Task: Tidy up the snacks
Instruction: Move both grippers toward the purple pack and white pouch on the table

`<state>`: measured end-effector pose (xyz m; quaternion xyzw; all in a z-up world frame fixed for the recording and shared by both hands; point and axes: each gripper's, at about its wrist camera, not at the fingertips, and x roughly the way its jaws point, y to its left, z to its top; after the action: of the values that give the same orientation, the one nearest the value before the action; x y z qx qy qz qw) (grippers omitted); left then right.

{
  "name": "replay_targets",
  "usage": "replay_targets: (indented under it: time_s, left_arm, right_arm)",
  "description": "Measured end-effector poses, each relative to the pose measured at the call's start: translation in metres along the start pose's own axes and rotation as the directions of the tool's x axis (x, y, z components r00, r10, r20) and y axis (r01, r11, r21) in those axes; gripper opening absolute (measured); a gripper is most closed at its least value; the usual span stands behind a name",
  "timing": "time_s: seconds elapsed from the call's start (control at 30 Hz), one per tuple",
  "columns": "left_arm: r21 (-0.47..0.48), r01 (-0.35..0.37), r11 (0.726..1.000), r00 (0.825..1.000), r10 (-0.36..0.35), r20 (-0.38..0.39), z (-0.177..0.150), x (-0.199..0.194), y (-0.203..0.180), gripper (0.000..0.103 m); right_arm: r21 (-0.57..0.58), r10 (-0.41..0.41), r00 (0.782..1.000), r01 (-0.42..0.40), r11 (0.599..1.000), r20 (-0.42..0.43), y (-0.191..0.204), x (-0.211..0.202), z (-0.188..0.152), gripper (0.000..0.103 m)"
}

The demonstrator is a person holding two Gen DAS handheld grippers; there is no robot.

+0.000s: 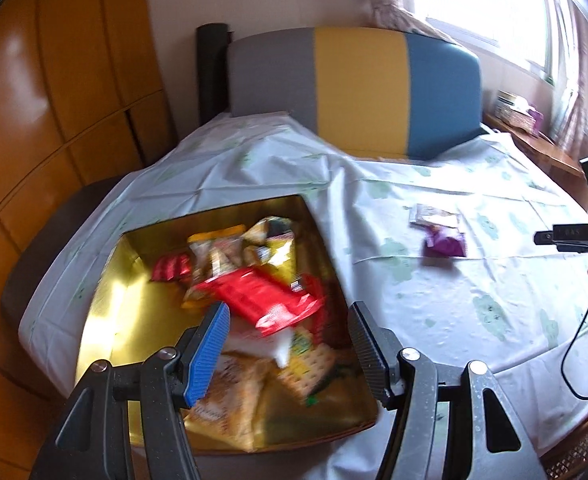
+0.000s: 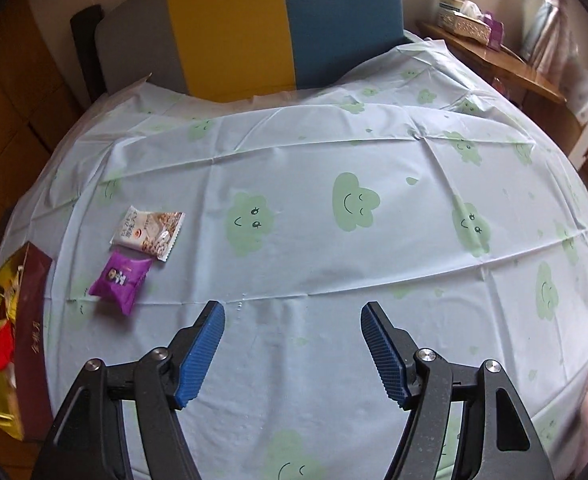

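Fingers of the right gripper point(image 2: 292, 354) stand released with nothing between them, poised above bare cloud-print tablecloth point(image 2: 374, 264). Fingers of the left gripper point(image 1: 289, 354) are likewise released and empty, hanging over the gold-lined rectangular snack box point(image 1: 105, 312), which already holds a heap of red and yellow packets. Two snacks remain outside that box: a small purple foil packet point(image 2: 120, 281) lies just beside the box's maroon outer wall, and a white rectangular packet point(image 2: 148, 237) sits immediately beyond it, nearly touching. Judged sound practice: take the purple packet first, being nearer the box, straddle its short width, descend square, and close on the crimped body without pinching the tablecloth.
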<state>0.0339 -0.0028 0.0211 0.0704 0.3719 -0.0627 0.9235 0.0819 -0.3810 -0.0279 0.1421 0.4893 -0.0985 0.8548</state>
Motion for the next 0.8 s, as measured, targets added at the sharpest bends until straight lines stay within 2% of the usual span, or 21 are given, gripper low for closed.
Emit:
replay_targets:
  time_s: [0.23, 0.37, 0.47, 0.6, 0.8]
  left_arm:
    - [0.04, 0.113, 0.993, 0.993, -0.111, -0.043, 0.025, 0.02, -0.04, 0.062]
    - [0.069, 0.145, 0.987, 0.988, -0.141, -0.068, 0.035, 0.034, -0.064, 0.062]
    - [0.013, 0.236, 0.972, 0.964, -0.232, -0.131, 0.043, 0.05, -0.078, 0.062]
    - [-0.03, 0.279, 0.96, 0.943, -0.28, -0.177, 0.055, 0.074, -0.1, 0.062]
    - [-0.18, 0.345, 0.921, 0.877, -0.385, -0.288, 0.063, 0.122, -0.124, 0.062]
  right_arm:
    - [0.012, 0.015, 1.0, -0.016, 1.0, 0.011, 0.002, -0.004, 0.001, 0.075]
    - [0.024, 0.035, 0.999, -0.036, 0.999, 0.016, 0.001, -0.007, 0.002, 0.075]
    - [0.032, 0.043, 0.999, -0.044, 0.999, 0.015, 0.001, -0.007, 0.003, 0.076]
    - [0.024, 0.049, 0.999, -0.049, 0.998, 0.021, 0.004, -0.01, 0.003, 0.076]
    - [0.015, 0.064, 0.997, -0.064, 0.998, 0.032, 0.008, -0.014, 0.004, 0.078]
